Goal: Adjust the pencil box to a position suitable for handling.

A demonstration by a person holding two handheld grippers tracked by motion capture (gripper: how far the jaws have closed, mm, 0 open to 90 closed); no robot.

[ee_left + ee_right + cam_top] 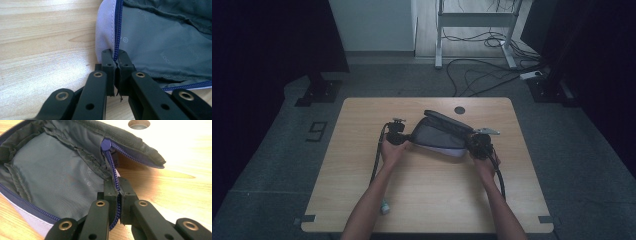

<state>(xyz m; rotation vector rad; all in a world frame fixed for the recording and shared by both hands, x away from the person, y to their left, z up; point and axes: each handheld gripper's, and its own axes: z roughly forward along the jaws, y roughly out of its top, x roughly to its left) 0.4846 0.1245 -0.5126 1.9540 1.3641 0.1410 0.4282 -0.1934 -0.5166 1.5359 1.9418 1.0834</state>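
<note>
Left gripper view hides, seemingly, pouch edge between closed jaws.

Hidden and cut-off parts, open pouch on table

Grey-lined fabric pouch with blue zipper: top and right run off the left gripper view; faint print on the lining too blurred to read. In the right gripper view the pouch's left end is cropped and its zipper edge vanishes between the pinched black jaws. In the high view, a small pale object beside the left forearm is too small to identify.
</note>
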